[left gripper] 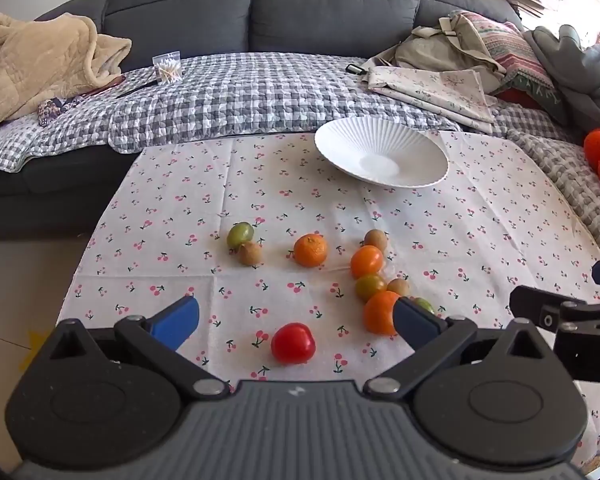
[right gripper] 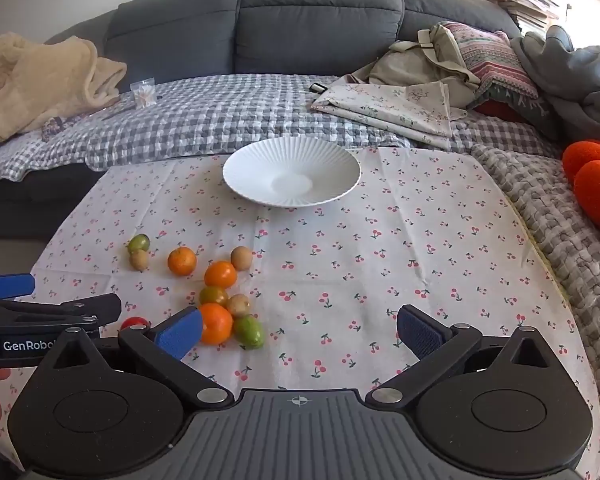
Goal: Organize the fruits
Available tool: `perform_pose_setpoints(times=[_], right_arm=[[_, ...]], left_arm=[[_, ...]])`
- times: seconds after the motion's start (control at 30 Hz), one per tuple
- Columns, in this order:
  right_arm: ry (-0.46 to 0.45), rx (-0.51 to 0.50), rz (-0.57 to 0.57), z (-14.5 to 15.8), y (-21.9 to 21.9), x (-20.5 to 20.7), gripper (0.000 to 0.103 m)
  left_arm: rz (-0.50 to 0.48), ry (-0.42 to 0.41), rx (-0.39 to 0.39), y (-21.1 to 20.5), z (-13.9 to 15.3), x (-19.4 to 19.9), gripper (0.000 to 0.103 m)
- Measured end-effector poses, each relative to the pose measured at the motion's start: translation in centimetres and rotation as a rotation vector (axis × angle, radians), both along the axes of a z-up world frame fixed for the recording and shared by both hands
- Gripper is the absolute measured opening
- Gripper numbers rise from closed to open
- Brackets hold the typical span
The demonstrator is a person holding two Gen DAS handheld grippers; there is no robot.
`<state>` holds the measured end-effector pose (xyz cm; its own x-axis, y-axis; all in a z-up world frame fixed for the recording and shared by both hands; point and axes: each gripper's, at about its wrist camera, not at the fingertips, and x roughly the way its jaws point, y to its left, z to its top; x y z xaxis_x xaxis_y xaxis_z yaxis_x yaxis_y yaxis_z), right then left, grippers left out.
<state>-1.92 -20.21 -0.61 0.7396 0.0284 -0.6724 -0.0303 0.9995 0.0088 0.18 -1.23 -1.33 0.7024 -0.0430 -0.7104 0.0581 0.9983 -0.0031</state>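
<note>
Several small fruits lie loose on the cherry-print cloth. A red fruit sits between the open fingers of my left gripper, untouched. Three oranges, green fruits and brown ones lie beyond it. A white ribbed plate stands empty at the far side. In the right wrist view my right gripper is open and empty above bare cloth, right of the fruit cluster; the plate is straight ahead.
A grey sofa with a checked quilt lies behind the table. On it are a beige blanket, a box of cotton swabs, folded cloths, a bag and orange cushions.
</note>
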Motion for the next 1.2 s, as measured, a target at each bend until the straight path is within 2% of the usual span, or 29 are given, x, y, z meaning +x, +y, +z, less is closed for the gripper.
perform_pose_setpoints(times=[0.2,0.63,0.83,1.2], right_arm=[[0.007,0.024,0.012,-0.4,-0.1,-0.2,0.103],[-0.003,-0.029,0.018,-0.5,0.2,0.1,0.103],[-0.005,-0.004,0.011,-0.6,0.1,0.2,0.103],[-0.012,-0.027,0.011,-0.7,0.2,0.4,0.103]], left_arm=[[0.004,0.004,0.0,0.1,-0.1,0.1,0.102],[0.013,0.008,0.01,0.0,-0.5,0.2,0.102],[0.01,0.006,0.011,0.0,-0.6,0.2,0.102],[0.01,0.016,0.025,-0.1,-1.2,0.3,0.102]])
